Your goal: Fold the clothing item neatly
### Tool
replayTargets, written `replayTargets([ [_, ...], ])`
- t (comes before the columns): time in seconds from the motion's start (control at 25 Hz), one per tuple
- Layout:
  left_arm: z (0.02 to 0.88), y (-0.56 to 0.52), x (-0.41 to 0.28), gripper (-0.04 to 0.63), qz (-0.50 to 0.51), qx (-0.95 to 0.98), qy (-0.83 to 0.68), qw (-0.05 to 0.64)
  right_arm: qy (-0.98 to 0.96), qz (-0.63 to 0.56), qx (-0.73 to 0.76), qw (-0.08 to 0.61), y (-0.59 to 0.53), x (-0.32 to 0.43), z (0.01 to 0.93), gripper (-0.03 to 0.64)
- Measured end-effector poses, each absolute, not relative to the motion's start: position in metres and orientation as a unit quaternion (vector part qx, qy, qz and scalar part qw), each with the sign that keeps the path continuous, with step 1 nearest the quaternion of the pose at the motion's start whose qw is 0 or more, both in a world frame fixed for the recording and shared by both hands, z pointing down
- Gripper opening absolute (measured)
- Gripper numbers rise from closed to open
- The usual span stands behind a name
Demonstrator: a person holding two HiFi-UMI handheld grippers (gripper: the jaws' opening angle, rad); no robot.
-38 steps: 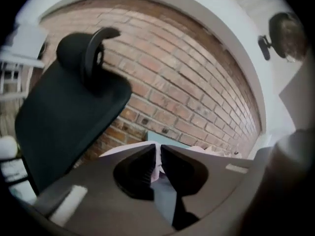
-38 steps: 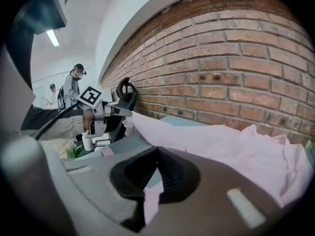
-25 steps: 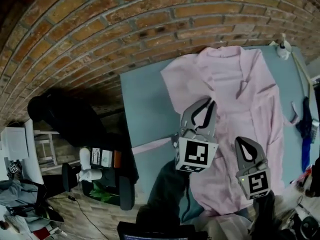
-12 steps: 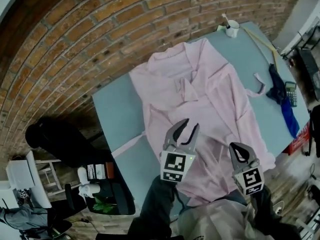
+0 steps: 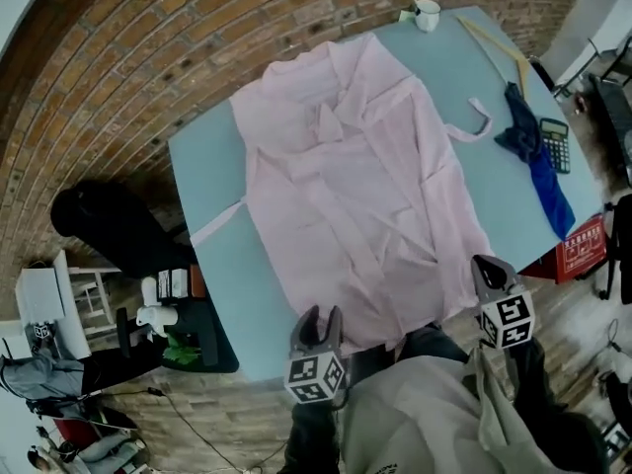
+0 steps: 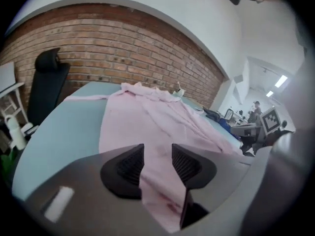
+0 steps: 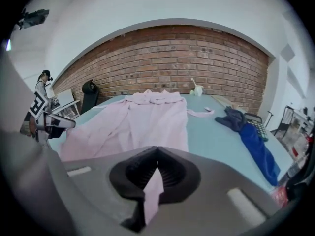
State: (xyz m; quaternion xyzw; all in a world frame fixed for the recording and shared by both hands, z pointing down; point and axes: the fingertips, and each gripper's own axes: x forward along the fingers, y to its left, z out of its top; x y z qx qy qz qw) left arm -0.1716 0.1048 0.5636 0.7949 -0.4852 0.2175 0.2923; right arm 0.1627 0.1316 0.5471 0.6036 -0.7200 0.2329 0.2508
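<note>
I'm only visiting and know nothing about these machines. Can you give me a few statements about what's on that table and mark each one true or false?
1. A pink garment lies spread out on a light blue table. True.
2. The right gripper is empty, with its jaws wide apart. False: its jaws are shut on an edge of the pink garment.
3. A white cup stands near the table's far corner. True.
4. The calculator lies on top of the pink garment. False: it lies by the blue cloth at the table's right edge, apart from the garment.
5. The wall behind the table is painted white. False: it is a brick wall.
</note>
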Motion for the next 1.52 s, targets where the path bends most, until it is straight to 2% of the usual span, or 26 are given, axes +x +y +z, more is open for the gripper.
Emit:
replayTargets([
  [0.08,0.583,0.143,-0.180,0.223,0.238,0.769,-0.503,0.314,-0.710,0.243,0.610,0.254,0.156,0.196,0.555,0.002],
  [0.12,0.594,0.158,-0.181,0.270,0.249,0.761,-0.505,0.323,-0.705,0.251,0.612,0.256,0.168,0.212,0.560,0.023],
  [0.2,0.614,0.179,-0.180,0.354,0.265,0.753,-0.503,0.332,-0.700,0.266,0.605,0.272,0.188,0.237,0.574,0.132],
  [0.24,0.620,0.184,-0.178,0.403,0.271,0.752,-0.502,0.330,-0.701,0.273,0.596,0.280,0.195,0.245,0.582,0.161],
  [0.32,0.628,0.189,-0.175,0.443,0.285,0.756,-0.505,0.305,-0.710,0.295,0.570,0.291,0.207,0.249,0.603,0.218],
  [0.44,0.632,0.195,-0.178,0.466,0.301,0.746,-0.532,0.264,-0.722,0.318,0.534,0.306,0.216,0.241,0.630,0.242],
  [0.56,0.631,0.205,-0.185,0.499,0.265,0.719,-0.587,0.260,-0.732,0.308,0.532,0.295,0.218,0.237,0.632,0.242],
  [0.76,0.632,0.208,-0.184,0.497,0.235,0.715,-0.614,0.237,-0.755,0.278,0.520,0.288,0.226,0.217,0.630,0.220],
  [0.92,0.623,0.219,-0.207,0.497,0.242,0.683,-0.663,0.186,-0.766,0.242,0.522,0.286,0.224,0.205,0.621,0.206],
  [1.0,0.626,0.223,-0.211,0.497,0.219,0.686,-0.666,0.196,-0.762,0.247,0.528,0.281,0.226,0.209,0.622,0.206],
  [1.04,0.628,0.222,-0.212,0.488,0.206,0.691,-0.661,0.206,-0.760,0.259,0.526,0.280,0.227,0.210,0.625,0.206],
  [1.12,0.627,0.218,-0.205,0.425,0.203,0.709,-0.641,0.210,-0.760,0.274,0.519,0.278,0.225,0.207,0.631,0.206],
  [1.24,0.625,0.218,-0.182,0.100,0.224,0.736,-0.606,0.202,-0.768,0.273,0.504,0.286,0.221,0.194,0.632,0.197],
  [1.32,0.624,0.223,-0.176,0.077,0.214,0.731,-0.608,0.223,-0.769,0.284,0.495,0.289,0.223,0.186,0.632,0.064],
  [1.4,0.622,0.233,-0.175,0.074,0.188,0.725,-0.609,0.261,-0.764,0.304,0.497,0.276,0.226,0.188,0.629,0.032],
  [1.52,0.609,0.254,-0.174,0.072,0.134,0.727,-0.589,0.327,-0.751,0.376,0.502,0.205,0.233,0.203,0.608,0.028],
])
